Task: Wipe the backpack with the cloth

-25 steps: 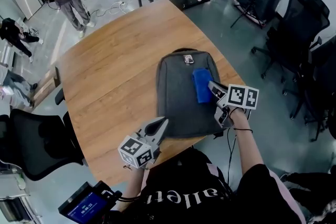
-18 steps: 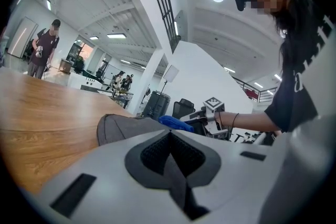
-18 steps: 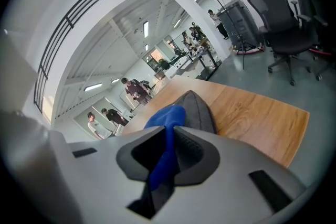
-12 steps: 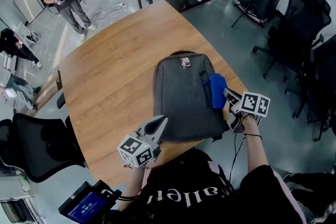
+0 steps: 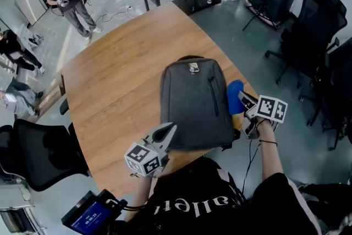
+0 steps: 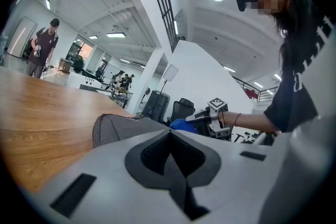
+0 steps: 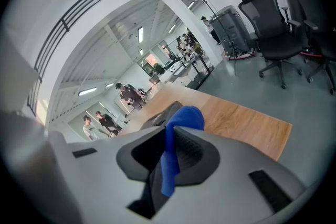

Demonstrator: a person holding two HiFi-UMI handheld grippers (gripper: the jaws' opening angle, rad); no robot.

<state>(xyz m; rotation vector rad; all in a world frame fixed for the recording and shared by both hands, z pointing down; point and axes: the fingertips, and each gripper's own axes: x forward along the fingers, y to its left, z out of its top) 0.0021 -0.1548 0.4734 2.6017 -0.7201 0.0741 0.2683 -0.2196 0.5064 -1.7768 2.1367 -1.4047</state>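
**Head view: cloth (image 5: 235,95) beside the backpack (image 5: 190,110)**

Your right gripper (image 5: 246,100) is clamped on the blue cloth, which hangs just off the grey backpack's right side, above the table (image 5: 115,74) edge. The backpack lies flat with a small label (image 5: 193,67) at its far end (too small to read). Your left gripper (image 5: 166,133) has its jaws pressed together on nothing, with the tips at the backpack's near edge. The white lettering on your shirt (image 5: 192,190) is only partly legible.
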